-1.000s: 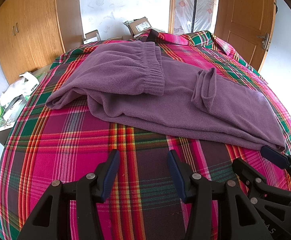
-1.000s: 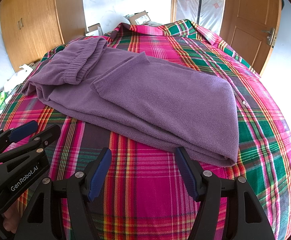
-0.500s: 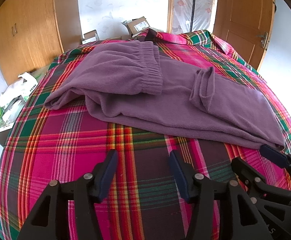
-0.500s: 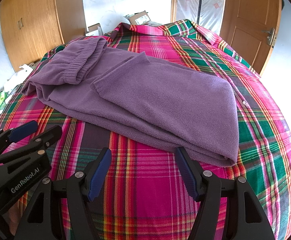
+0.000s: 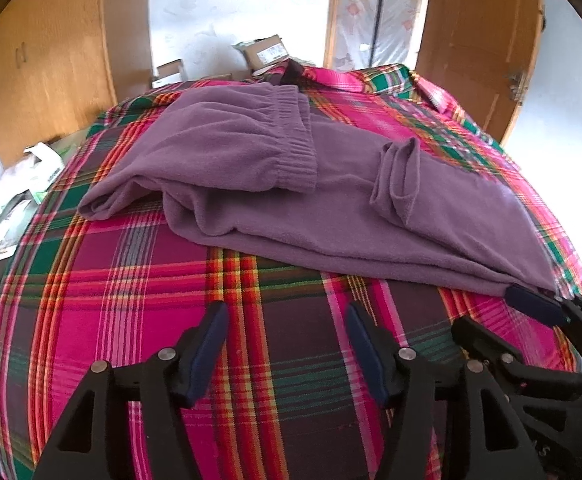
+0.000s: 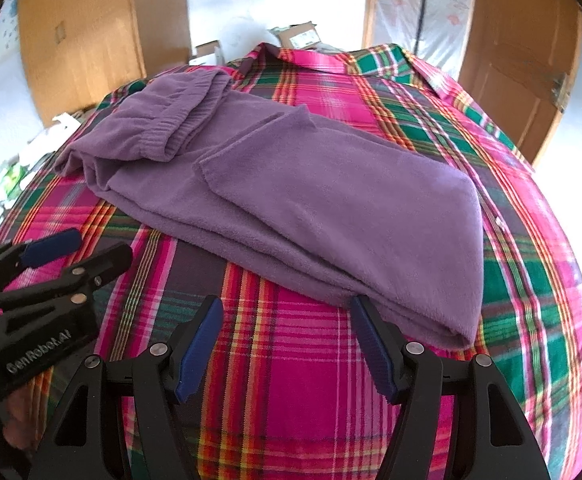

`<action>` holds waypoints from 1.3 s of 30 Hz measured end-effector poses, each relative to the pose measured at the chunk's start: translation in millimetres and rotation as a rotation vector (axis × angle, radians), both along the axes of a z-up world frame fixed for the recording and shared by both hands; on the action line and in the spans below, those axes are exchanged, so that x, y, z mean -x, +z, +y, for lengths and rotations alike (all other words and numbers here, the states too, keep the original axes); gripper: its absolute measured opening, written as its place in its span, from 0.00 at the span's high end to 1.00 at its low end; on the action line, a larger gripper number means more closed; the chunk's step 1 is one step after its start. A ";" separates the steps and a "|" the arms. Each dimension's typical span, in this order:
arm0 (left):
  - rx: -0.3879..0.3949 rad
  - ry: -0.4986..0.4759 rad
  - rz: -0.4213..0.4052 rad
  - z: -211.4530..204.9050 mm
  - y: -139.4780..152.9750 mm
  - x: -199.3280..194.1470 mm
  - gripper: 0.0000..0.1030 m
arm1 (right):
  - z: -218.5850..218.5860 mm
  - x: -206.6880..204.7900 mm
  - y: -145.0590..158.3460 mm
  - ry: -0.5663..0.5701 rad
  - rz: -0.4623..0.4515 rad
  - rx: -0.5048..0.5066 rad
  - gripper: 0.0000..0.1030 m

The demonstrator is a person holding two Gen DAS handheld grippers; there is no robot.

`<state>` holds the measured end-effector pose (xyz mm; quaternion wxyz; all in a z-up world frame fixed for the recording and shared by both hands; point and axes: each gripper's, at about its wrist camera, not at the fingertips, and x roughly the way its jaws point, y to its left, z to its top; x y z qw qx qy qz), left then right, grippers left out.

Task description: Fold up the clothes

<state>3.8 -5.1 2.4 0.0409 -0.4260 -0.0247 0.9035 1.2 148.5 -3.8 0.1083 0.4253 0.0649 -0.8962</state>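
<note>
Clutter at far left: white bags and packets (image 5: 15, 196) on the floor beside the bed, well apart from the garment.
Wardrobe (image 5: 47, 60): wooden, behind the bed's left corner.
Boxes (image 5: 265, 50): cardboard, past the far edge of the bed against a white wall.
Bed cover (image 5: 139, 280): pink, green and dark plaid, bare between both claws and the garment.
Left gripper (image 5: 285, 316): fingers spread apart, holding nothing, hovering over bare plaid just short of the garment's near edge.
Purple trousers (image 5: 331, 208): fleece, lying partly folded in the middle of the bed; elastic waistband (image 5: 291, 136) turned over on the left, a small loose flap (image 5: 397, 176) standing up mid-way, legs doubled over on the right.
Right gripper (image 6: 287, 316): fingers spread apart, nothing between them; right fingertip (image 6: 365, 312) right at the near hem of the folded leg, contact not certain.
Door (image 6: 523, 76): wooden, at the far right.
In the way: nothing between either claw and the cloth.
Change from a moment ago: both claws lower and nearer to the trousers; left view tipped slightly; right claw's tip now at the hem instead of short of it; garment unmoved.
</note>
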 end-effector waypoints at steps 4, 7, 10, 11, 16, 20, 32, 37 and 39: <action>0.019 -0.046 0.043 -10.8 14.8 0.1 0.51 | -5.8 1.7 5.7 0.085 0.020 0.002 0.47; 0.072 -0.057 0.110 -17.4 31.9 3.1 0.51 | -15.0 4.9 12.8 0.159 0.049 -0.007 0.69; 0.129 -0.076 0.153 -19.8 44.7 11.9 0.51 | -22.4 12.2 16.0 0.212 0.051 0.004 0.74; 0.159 -0.096 0.155 -18.1 46.1 16.9 0.51 | -24.5 14.7 16.8 0.226 0.052 0.008 0.74; 0.311 -0.234 0.166 4.1 38.8 36.6 0.51 | -26.1 24.5 19.0 0.236 0.036 0.030 0.74; 0.369 -0.252 0.143 12.9 28.2 55.0 0.51 | -24.3 32.1 15.7 0.230 0.008 0.048 0.74; 0.257 -0.155 0.145 -0.9 29.0 78.2 0.71 | -40.9 41.9 12.8 0.318 0.024 0.048 0.72; 0.181 -0.126 0.130 -15.0 31.4 85.1 0.91 | -45.4 38.6 13.7 0.366 0.043 0.046 0.71; 0.156 -0.124 0.129 -19.3 33.2 86.4 0.92 | -46.7 38.7 12.8 0.380 0.043 0.046 0.67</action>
